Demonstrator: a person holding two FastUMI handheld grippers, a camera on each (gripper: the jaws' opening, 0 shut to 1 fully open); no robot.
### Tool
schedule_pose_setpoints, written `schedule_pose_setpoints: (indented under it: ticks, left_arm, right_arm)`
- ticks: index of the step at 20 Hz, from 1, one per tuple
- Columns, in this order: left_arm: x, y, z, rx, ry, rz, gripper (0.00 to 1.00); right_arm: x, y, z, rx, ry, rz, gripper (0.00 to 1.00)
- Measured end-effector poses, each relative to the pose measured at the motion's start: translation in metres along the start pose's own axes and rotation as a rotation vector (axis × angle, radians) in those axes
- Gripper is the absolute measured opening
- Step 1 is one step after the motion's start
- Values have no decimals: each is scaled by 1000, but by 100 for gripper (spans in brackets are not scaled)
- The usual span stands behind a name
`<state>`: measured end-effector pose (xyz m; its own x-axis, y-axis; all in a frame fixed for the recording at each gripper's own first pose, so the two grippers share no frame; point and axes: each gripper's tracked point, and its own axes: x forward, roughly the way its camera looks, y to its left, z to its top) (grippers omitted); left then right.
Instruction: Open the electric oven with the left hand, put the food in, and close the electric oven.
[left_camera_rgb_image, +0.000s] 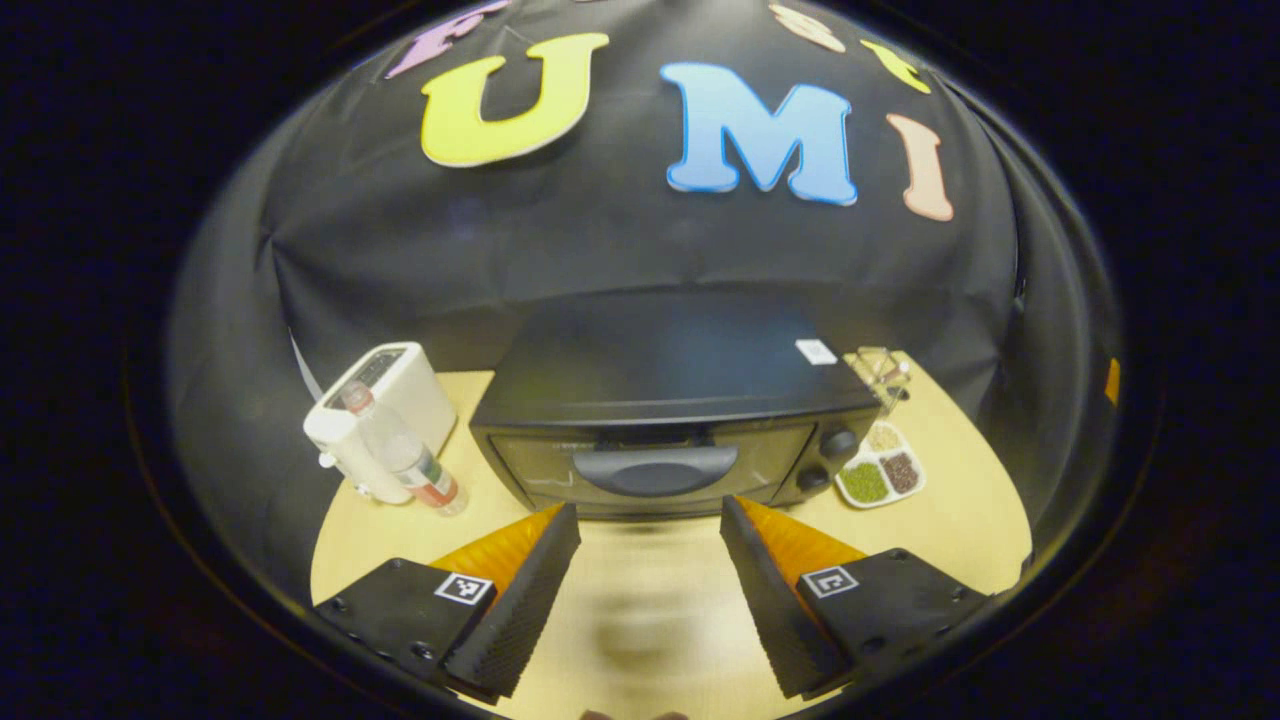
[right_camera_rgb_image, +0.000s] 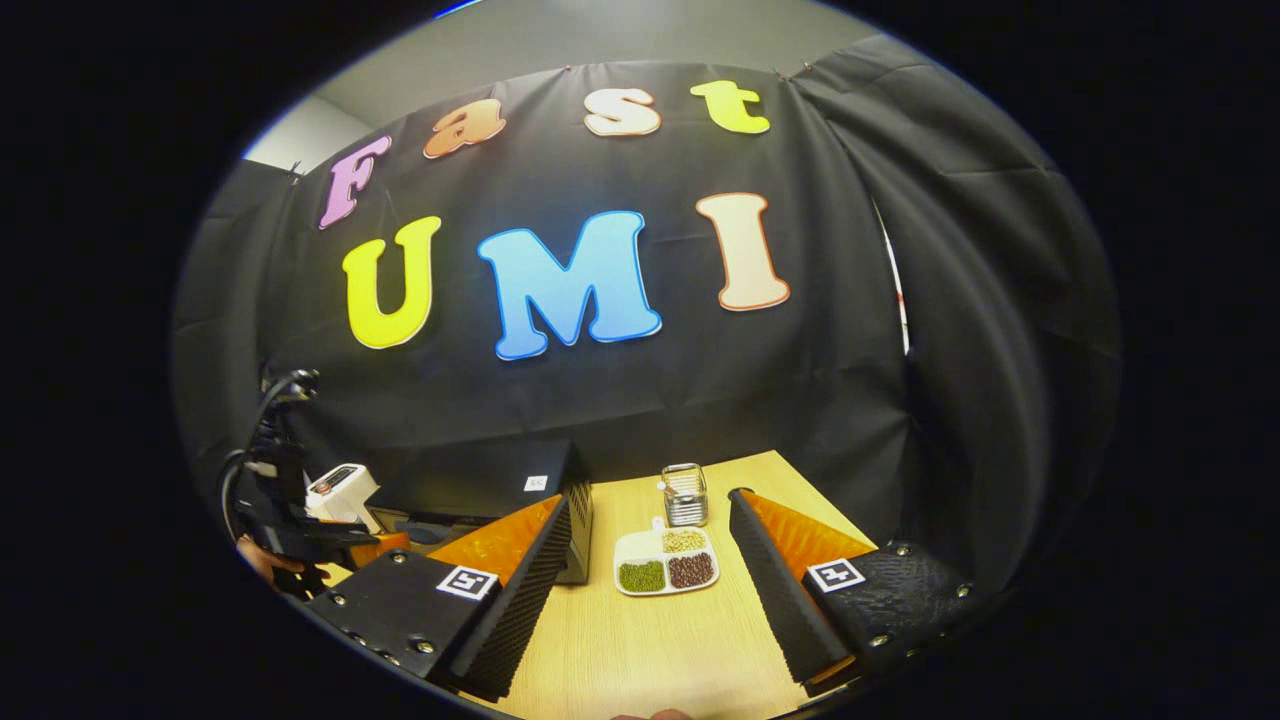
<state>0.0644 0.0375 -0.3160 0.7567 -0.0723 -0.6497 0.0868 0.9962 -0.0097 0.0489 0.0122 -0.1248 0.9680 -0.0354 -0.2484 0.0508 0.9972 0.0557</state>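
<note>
One item of record: electric oven (left_camera_rgb_image: 660, 420), black box body, door shut, wide curved handle (left_camera_rgb_image: 655, 470) across door front, two knobs (left_camera_rgb_image: 838, 442) stacked at right of door, small white sticker (left_camera_rgb_image: 816, 351) on top.
Location: on table (left_camera_rgb_image: 930, 530), centred at back near booth wall; seen in right gripper view at left (right_camera_rgb_image: 540, 480), partly behind that gripper's finger.
Surface: pale wood-grain tabletop.
Room: black cloth hung behind and at sides; strip of grey wall above in right gripper view.
Neighbours: white toaster (left_camera_rgb_image: 385, 405) with clear bottle (left_camera_rgb_image: 405, 460) leaning against it, left of oven; divided dish of beans (right_camera_rgb_image: 665, 562) and glass holder (right_camera_rgb_image: 685, 494), right of oven.
Orientation: door faced left gripper; long axis ran side to side across table.
Left gripper (left_camera_rgb_image: 650, 520): fingers spread wide, nothing held, short of handle.
Right gripper (right_camera_rgb_image: 650, 530): fingers spread wide, nothing held, above table.
</note>
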Motion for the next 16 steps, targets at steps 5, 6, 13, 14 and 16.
schedule_pose_setpoints:
  ticks: [5,6,13,14,16]
  left_arm:
    - [-101,-9,87,-36,-346,48,100]
    - [-123,-10,104,-40,-412,58,100]
    - [-209,-20,171,-78,-635,21,96]
    - [-211,-18,171,-66,-635,12,97]
    - [-214,-17,166,-57,-614,-10,98]
  right_arm:
    - [1,21,45,-47,-104,90,97]
    - [0,27,56,-55,-132,112,97]
    - [-38,60,111,-60,-261,162,97]
    - [-42,64,112,-65,-263,150,97]
    - [-52,69,109,-63,-246,139,89]
